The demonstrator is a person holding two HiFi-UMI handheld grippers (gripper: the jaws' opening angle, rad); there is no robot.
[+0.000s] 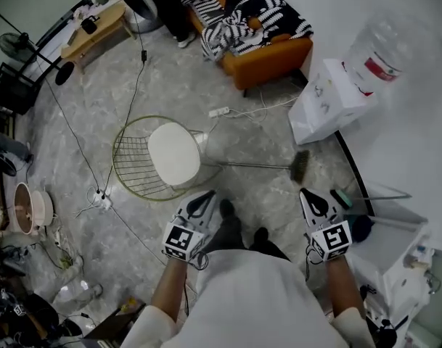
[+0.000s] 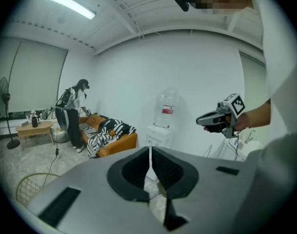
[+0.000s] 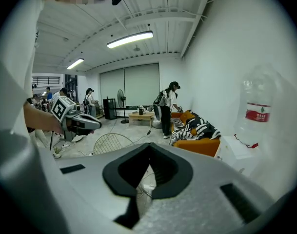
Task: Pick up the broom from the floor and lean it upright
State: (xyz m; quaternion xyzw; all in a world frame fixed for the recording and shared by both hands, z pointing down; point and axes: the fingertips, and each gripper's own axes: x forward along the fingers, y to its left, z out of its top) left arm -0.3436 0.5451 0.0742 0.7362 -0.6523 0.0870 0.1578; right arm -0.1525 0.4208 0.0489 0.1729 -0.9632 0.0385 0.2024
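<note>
While broom (image 1: 258, 165) lies flat on floor (image 1: 170, 85), no grasp is begun.
L gripper (image 1: 201, 200) & R gripper (image 1: 313, 200) are held pressed together, empty, short of it, prob. pre-approach.

Near side of the broom (image 1: 260, 166): bare floor (image 1: 271, 194) runs along its whole length; I see a clear way in from here.
Handle end of the broom: the wire chair (image 1: 133, 167) crowds it. The handle tip runs in by the chair's frame, and I cannot tell whether they touch.
Brush end of the broom: the white dispenser box (image 1: 324, 100) stands near, just beyond it, and a white cabinet (image 1: 395, 241) closes off the near right.
Far side of the broom: a power strip (image 1: 219, 112) and white cables (image 1: 260, 109) lie across the floor, with the orange sofa (image 1: 271, 53) well beyond.
Above the broom: open.
</note>
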